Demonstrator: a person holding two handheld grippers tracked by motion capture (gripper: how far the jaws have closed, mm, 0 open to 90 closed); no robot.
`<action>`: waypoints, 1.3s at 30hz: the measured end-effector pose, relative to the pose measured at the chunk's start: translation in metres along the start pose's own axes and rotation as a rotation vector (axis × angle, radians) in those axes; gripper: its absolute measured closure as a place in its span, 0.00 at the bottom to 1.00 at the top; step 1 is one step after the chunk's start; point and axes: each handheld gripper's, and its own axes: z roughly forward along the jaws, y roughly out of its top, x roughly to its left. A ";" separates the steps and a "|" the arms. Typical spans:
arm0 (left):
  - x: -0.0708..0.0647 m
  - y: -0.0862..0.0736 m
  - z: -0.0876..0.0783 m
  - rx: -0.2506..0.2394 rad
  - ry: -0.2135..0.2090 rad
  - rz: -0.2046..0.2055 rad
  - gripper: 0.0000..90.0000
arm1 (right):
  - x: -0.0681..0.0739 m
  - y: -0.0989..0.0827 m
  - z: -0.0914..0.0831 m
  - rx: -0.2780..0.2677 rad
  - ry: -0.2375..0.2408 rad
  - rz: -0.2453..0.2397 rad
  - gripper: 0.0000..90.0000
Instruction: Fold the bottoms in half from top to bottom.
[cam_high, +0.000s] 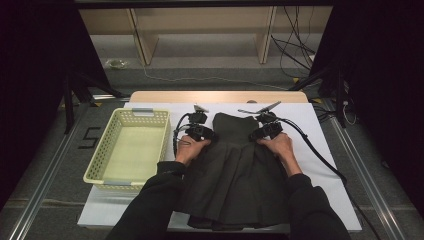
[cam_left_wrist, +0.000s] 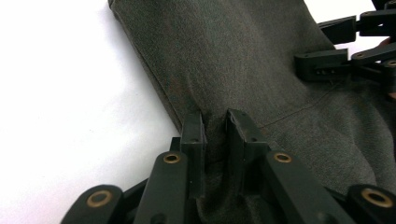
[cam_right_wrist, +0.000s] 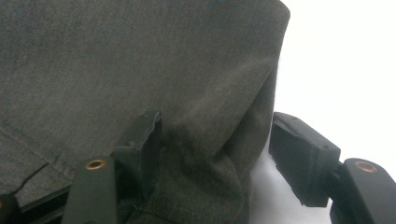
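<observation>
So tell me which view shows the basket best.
The high view: the cream basket sits whole on the white table, left of the dark dress. The left gripper view and right gripper view look along the fingers at dress fabric and table.

Dark pleated dress (cam_high: 235, 175) — flat on white table (cam_high: 320, 130).

Left tongs (cam_left_wrist: 215, 122): jaws pinched on edge of dark grey garment (cam_left_wrist: 243, 60), spread over white worktop (cam_left_wrist: 70, 107); right tongs (cam_left_wrist: 348, 51) beyond.
</observation>
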 end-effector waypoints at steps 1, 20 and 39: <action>0.000 0.000 0.000 0.000 0.000 0.000 0.84 | 0.000 0.000 0.001 0.001 0.000 0.002 0.41; 0.000 0.000 0.002 -0.001 -0.007 -0.007 0.84 | -0.004 0.002 0.006 0.012 0.006 0.026 0.55; -0.004 0.002 -0.004 -0.038 -0.023 0.042 0.91 | -0.004 0.006 -0.012 -0.032 0.082 -0.025 0.95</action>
